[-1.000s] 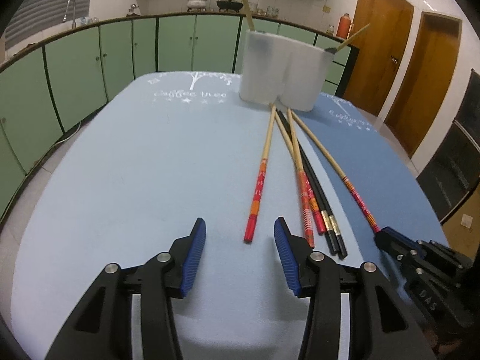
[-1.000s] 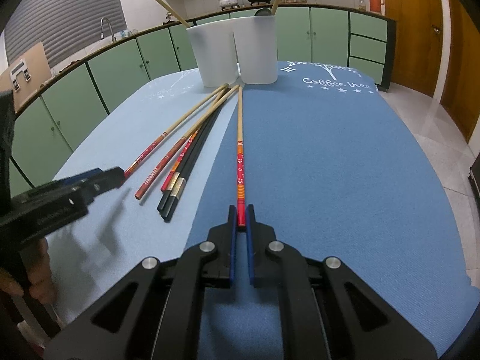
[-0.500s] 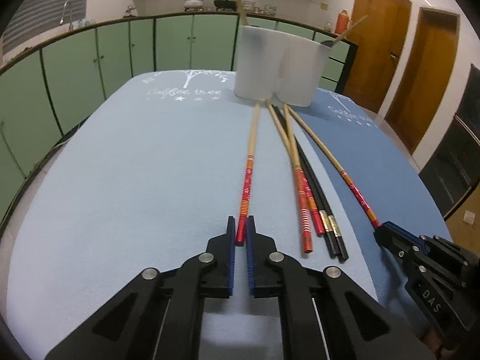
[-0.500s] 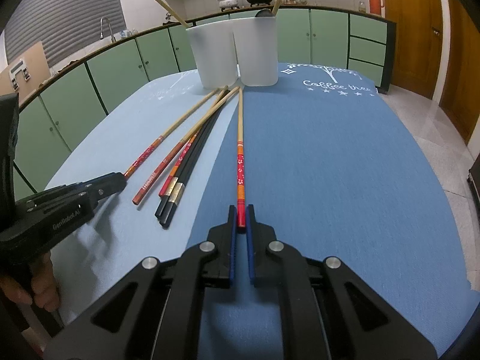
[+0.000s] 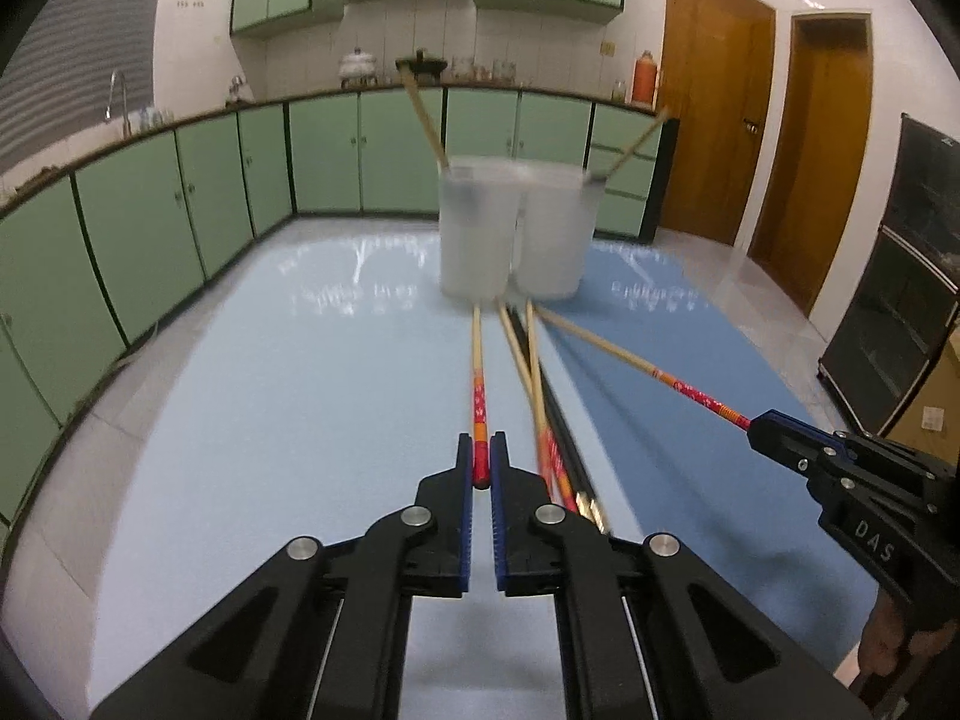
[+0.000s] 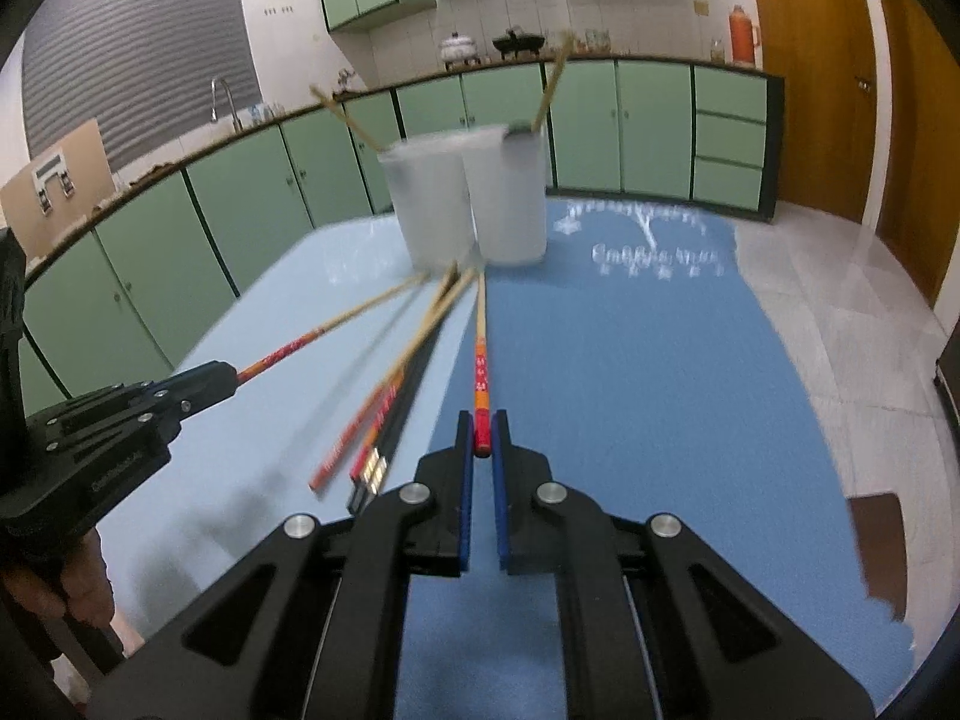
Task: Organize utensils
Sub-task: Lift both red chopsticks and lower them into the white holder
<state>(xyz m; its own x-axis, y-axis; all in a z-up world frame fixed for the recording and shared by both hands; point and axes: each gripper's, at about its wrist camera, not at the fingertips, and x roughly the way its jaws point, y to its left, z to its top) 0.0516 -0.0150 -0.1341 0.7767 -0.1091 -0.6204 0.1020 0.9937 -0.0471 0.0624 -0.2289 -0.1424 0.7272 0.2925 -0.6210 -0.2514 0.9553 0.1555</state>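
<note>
chopsticks in hand: you've got one red-tipped chopstick (image 5: 478,402) pinched in your left gripper (image 5: 480,468), bottom centre of the left view, and another chopstick (image 6: 481,384) pinched in your right gripper (image 6: 482,438), bottom centre of the right view. Both look clear of the cloth at the near end, though the frames are blurry.
fingers: both pairs are nearly together, clamped on the red ends. Left jaws have just been closing, with the stick between them.
loose pile (image 5: 552,420): a couple of bamboo ones and a black pair lie fanned out just right of centre in the left view, tips pointing at the cups.
cups: the two white cups (image 5: 516,234) stand touching, upper centre of frame, each with one chopstick leaning out already.
progress: I'd say you're early on. Two in the cups, two in hand, about four left on the blue tablecloth (image 6: 630,390).
left to do: carry these two up to the cups and drop them in, then go back for the pile.
</note>
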